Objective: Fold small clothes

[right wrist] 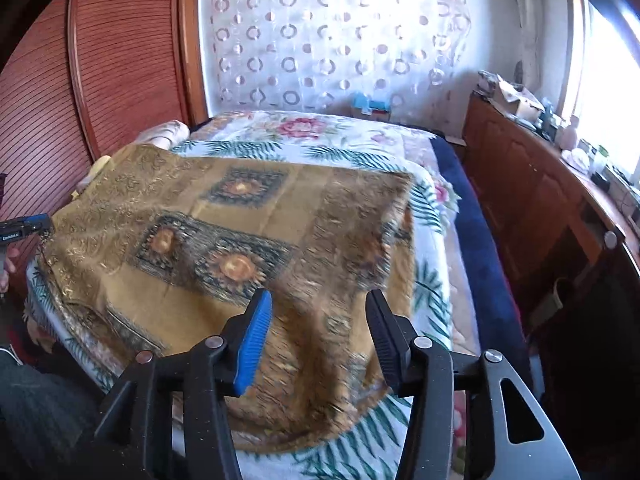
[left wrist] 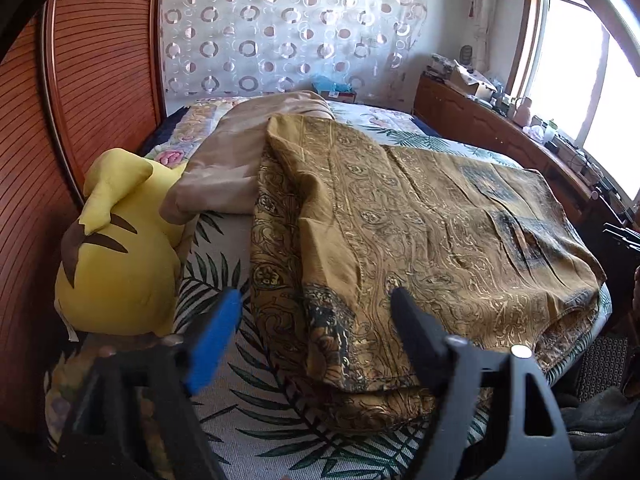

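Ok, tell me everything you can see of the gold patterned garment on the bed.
The gold patterned garment lies spread on the leaf-print bedspread, folded over itself along its left side. It looks like thin woven fabric, ochre with scrollwork and dark square sunflower panels. Its far end overlaps a beige cloth. The near hem hangs slightly over the bed edge. Both tools stand open above it, the left tool near its folded corner, the right tool over its lower part; neither grips it.

Sunlit window [left wrist: 576,68], wooden sideboard [left wrist: 480,120], circle-patterned curtain [left wrist: 280,28]
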The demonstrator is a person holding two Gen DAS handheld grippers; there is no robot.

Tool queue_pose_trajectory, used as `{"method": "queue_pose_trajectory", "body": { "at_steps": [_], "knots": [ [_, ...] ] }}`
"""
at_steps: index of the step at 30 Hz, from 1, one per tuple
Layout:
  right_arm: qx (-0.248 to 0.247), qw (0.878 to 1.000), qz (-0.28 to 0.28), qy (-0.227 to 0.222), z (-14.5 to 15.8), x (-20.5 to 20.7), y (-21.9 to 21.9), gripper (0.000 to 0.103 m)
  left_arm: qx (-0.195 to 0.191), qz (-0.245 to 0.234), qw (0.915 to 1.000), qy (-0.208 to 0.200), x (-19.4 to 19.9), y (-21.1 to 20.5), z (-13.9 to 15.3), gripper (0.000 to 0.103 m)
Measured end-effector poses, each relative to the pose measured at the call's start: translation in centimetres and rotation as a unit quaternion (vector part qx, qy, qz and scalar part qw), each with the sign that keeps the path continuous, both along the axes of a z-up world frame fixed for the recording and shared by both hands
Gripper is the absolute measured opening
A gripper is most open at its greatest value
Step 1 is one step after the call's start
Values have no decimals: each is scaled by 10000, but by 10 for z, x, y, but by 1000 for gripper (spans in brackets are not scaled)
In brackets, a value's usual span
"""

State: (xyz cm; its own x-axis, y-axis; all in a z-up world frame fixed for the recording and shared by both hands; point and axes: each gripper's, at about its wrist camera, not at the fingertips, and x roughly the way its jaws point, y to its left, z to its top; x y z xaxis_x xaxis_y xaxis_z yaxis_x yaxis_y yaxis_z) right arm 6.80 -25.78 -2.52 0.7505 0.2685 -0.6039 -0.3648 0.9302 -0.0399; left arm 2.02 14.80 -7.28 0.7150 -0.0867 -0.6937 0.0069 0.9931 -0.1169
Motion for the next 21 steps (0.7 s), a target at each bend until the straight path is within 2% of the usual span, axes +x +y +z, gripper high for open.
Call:
{"method": "queue_pose_trajectory", "body": {
  "at_steps": [5, 13, 21],
  "knots": [
    [-18, 9995, 293, 73, -13, 8, 27, 53, 49, 155, 9998, 107, 4, 5, -5, 81],
    [-33, 9976, 625, 310, -43, 28, 68, 65, 63, 317, 9990, 298, 4, 15, -19, 81],
    [-81, 9972, 620, 403, -62, 45, 83, 66, -31, 407, 9984, 392, 5, 23, -28, 81]
  ]
}}
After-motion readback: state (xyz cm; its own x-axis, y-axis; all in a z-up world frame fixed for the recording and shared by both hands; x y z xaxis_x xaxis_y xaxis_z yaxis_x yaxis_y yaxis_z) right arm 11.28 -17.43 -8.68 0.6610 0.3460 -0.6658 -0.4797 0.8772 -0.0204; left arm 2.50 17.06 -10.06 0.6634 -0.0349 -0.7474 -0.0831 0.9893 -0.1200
